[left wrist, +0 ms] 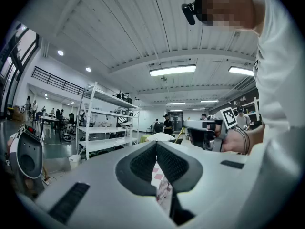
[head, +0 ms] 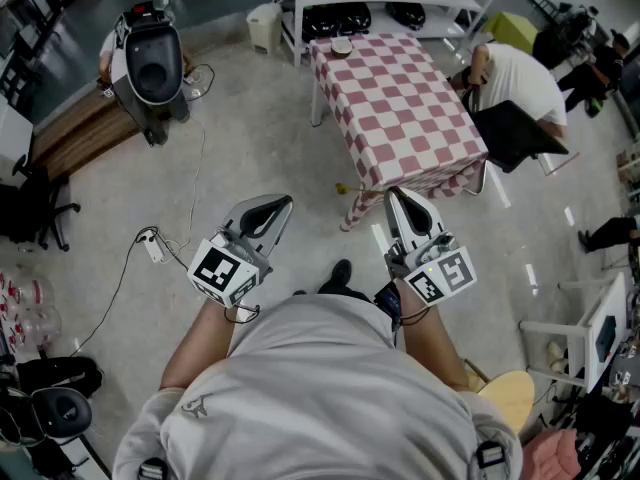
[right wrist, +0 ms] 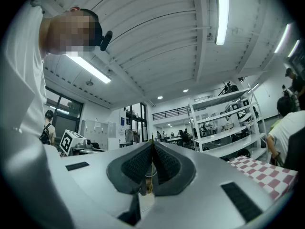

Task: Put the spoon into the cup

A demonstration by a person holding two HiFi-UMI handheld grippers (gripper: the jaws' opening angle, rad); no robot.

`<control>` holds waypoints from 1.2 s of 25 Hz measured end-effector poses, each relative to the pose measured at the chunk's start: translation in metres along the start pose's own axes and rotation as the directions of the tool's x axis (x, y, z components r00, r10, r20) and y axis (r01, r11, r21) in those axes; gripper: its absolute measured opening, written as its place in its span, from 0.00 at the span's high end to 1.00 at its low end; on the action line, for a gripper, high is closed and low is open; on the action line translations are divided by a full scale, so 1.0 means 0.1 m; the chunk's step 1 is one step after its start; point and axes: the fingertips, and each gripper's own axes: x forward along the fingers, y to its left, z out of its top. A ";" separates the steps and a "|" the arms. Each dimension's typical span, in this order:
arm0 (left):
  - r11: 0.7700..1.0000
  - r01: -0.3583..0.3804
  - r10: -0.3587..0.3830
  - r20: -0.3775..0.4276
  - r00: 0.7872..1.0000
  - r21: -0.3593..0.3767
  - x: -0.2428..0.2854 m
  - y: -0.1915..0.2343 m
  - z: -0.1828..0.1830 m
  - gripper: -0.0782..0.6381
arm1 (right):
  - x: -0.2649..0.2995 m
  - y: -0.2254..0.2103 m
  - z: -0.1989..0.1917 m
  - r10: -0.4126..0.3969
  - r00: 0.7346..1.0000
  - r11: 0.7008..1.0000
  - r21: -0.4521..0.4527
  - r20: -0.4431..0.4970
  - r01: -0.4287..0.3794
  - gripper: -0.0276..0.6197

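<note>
Well, no spoon showed in any view, and the only candidate for the cup was a small round thing (head: 342,45) at the far end of the table (head: 400,108), too small to call. That table stood well ahead of the person, across open floor (head: 250,158). Both tools hung close to the body, left gripper (head: 286,202) and right gripper (head: 391,193), noses toward the table. By my reading the task had not begun; this was the approach. The next move called for reaching the table, finding the spoon, and opening one claw over it.

The gripper views settled what the head view could not. The left gripper's pads (left wrist: 143,163) met at the tips with nothing between, only cloth (left wrist: 159,175) glimpsed below them. The right one was likewise clenched and empty. The left gripper view also caught the right gripper held alongside, and the shelves (left wrist: 102,123) side-on. Only the head view laid out the whole table top and a seated person (head: 515,78) beside it.
</note>
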 end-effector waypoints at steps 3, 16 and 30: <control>1.000 -0.007 0.007 0.002 1.000 -0.004 0.08 0.02 -0.02 0.87 | 0.01 -0.08 -0.01 0.002 1.000 1.000 0.003 0.003 -0.002 0.91; 1.000 0.011 -0.011 -0.031 0.999 -0.014 0.55 -0.01 -0.10 0.87 | -0.02 -0.50 -0.05 0.005 1.000 0.999 0.032 -0.006 -0.005 0.91; 0.999 -0.033 0.033 -0.039 0.999 0.002 1.73 0.20 -0.07 0.87 | 0.27 -1.69 -0.01 0.063 0.998 0.994 0.085 0.005 -0.063 0.91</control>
